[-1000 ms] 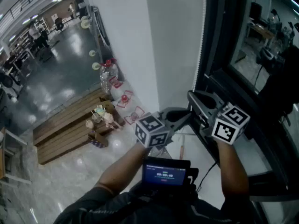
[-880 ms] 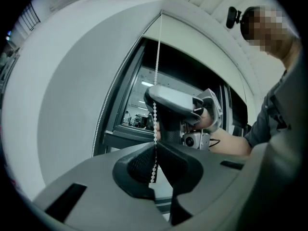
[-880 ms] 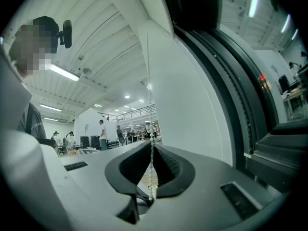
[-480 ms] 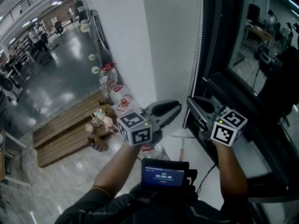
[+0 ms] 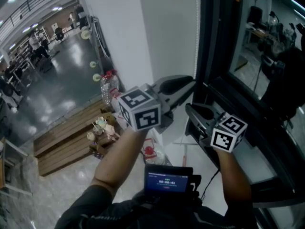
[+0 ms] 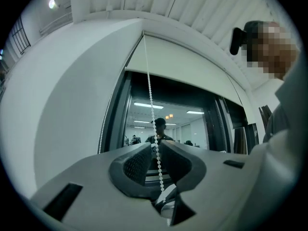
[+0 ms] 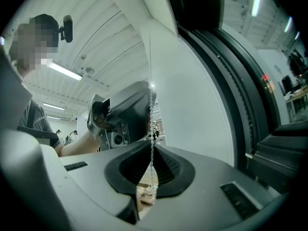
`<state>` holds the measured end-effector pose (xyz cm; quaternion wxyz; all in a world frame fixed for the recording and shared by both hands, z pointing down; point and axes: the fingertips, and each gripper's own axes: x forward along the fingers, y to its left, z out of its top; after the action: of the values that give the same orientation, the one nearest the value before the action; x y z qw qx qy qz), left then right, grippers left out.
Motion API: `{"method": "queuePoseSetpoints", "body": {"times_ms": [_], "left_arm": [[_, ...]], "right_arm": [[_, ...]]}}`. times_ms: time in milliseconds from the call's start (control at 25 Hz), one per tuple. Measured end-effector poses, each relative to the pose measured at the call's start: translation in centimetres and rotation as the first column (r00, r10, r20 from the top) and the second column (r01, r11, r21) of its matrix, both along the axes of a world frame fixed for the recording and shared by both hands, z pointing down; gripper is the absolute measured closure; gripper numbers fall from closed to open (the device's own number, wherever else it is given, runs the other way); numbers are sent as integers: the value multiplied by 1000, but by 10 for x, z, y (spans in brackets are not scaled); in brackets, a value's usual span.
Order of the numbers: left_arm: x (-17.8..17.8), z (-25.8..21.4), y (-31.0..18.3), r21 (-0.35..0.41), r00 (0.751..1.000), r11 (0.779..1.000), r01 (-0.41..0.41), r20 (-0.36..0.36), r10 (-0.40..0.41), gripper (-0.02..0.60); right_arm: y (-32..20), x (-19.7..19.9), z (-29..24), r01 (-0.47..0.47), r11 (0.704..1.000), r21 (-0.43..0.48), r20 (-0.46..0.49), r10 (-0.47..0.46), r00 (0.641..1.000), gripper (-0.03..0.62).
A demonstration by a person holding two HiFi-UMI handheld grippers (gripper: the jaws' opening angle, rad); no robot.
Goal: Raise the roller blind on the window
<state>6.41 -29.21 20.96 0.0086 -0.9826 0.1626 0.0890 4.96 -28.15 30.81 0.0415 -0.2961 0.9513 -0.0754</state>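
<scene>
Far down on your left lies a shiny floor (image 5: 57, 66). A low wooden platform (image 5: 66, 132) sits on it nearer to you, and a large water bottle (image 5: 108, 84) stands just beyond the platform against the foot of the white wall (image 5: 143, 32). To the right of these, your left hand-held gripper (image 6: 154, 147) is raised beside the edge of that wall and tilted a little upward. Its jaws are only narrowly apart. The bead chain (image 6: 148, 90) runs straight between them, and neither pad visibly presses on it. From there the chain climbs to the top left corner of the roller blind (image 6: 192, 69). The blind is a pale panel covering only the upper part of the window (image 6: 168, 124), with dark glass showing below its bottom edge. A small lit screen (image 5: 167, 179) sits at your chest, between your two forearms. Further right and lower on the same chain is your right hand-held gripper (image 7: 150, 147), held level. Its jaws are closed onto the beads, with the strand pinched where the two tips meet and a short length hanging below them. Seen from that gripper, your left one sits just above it along the chain, which goes on upward past it. On the far right are the black window frame and the dark glass, close beside your right hand.
</scene>
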Motion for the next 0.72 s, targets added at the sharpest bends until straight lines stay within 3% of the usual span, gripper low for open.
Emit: {"method": "queuePoseSetpoints", "body": {"times_ms": [80,120,280,520,720], "left_arm": [[7,1,0,-4,1000,1000,-9,6,9,528],[9,2,0,-7,1000,1000,-14,3,14,572],[11,4,0,-11,999,999,-30,-26,30,577],[7,11,3,6,999,1000,-29,-16,29,578],[7,42,0,-45,1000,999,-23,13,23,578]], "right_arm": [[1,-1,0,1,1000,0,-2,-1,1000,580],[1,0,0,1,1000,0,-2,-1,1000,580],[0,3,0,-2,1000,-6,16,2,1000,580],[4,1,6,5,1000,-20,7,-5,1000,580],[1,2,39,-11,995,-103,-19,9,1000,580]]}}
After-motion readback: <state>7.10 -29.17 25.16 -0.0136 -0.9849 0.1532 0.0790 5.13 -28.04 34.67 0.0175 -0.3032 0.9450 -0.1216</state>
